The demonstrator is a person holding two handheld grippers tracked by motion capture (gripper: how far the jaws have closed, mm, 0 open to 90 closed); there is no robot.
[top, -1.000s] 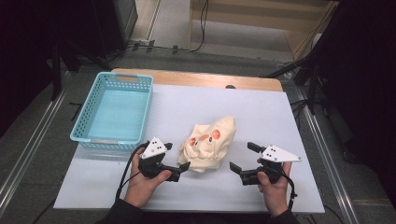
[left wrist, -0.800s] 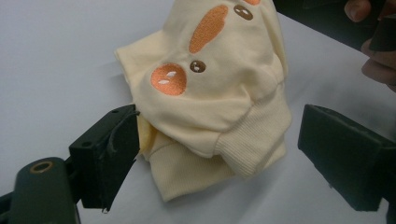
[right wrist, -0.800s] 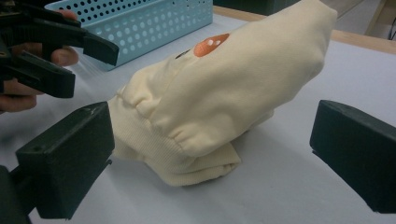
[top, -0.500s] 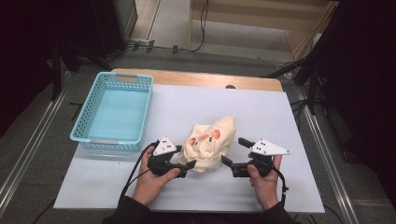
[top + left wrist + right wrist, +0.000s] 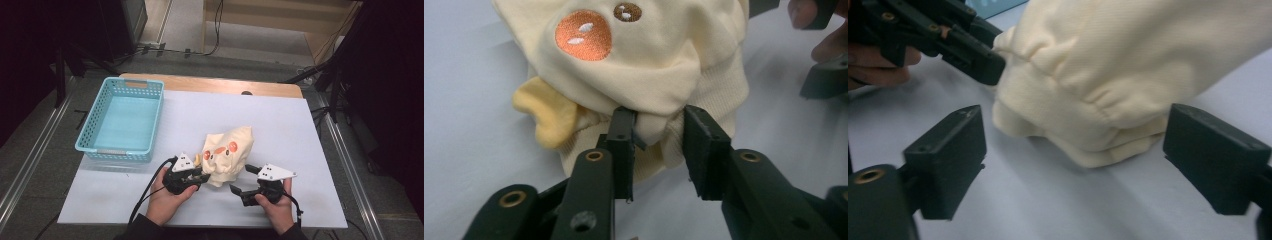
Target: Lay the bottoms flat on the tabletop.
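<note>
A cream baby garment (image 5: 227, 152) with orange cheek patches lies crumpled on the white table near the front. My left gripper (image 5: 204, 176) is at its left lower edge. In the left gripper view its jaws have just been closing, and the pads (image 5: 624, 145) pinch a fold of the ribbed hem (image 5: 656, 127). My right gripper (image 5: 241, 179) sits at the garment's right lower corner. Its jaws have just been closing a little but stand wide, with the cloth edge (image 5: 1108, 125) between them untouched. The left gripper (image 5: 968, 50) also shows far left in the right gripper view.
A light blue plastic basket (image 5: 115, 154) stands at the table's left, holding nothing. The white tabletop (image 5: 285, 120) has bare room to the right and behind the garment. A wooden strip (image 5: 210, 85) runs along the far edge.
Both hands have moved inward to the garment's lower edge. The left jaws have closed onto the hem. The right jaws have come down around the garment's corner.
</note>
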